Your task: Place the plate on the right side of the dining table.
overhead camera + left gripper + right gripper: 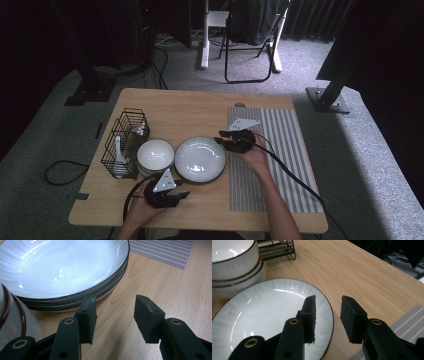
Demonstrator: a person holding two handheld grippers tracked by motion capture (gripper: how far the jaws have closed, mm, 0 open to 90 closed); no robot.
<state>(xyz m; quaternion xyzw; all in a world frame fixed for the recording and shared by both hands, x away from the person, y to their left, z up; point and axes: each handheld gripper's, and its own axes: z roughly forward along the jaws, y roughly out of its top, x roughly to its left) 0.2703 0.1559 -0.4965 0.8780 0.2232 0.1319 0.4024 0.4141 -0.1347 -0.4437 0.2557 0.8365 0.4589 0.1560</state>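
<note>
Glazed ceramic plate (pixel 274 322): stiff, slippery, fragile; grasp at rim. Right gripper (pixel 327 315) parted astride rim, gripping nothing; left gripper (pixel 115 315) open, empty.

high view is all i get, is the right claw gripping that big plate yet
Observer: Not yet. In the right gripper view the right claw is open and straddles the plate at its rim. One jaw is over the inside and one is outside, and neither pad presses on it.
Operator: ok, is it just one plate
Observer: No. From the side, the left gripper view shows it on top of a stack of plates, with several dark rims one under the other.
</note>
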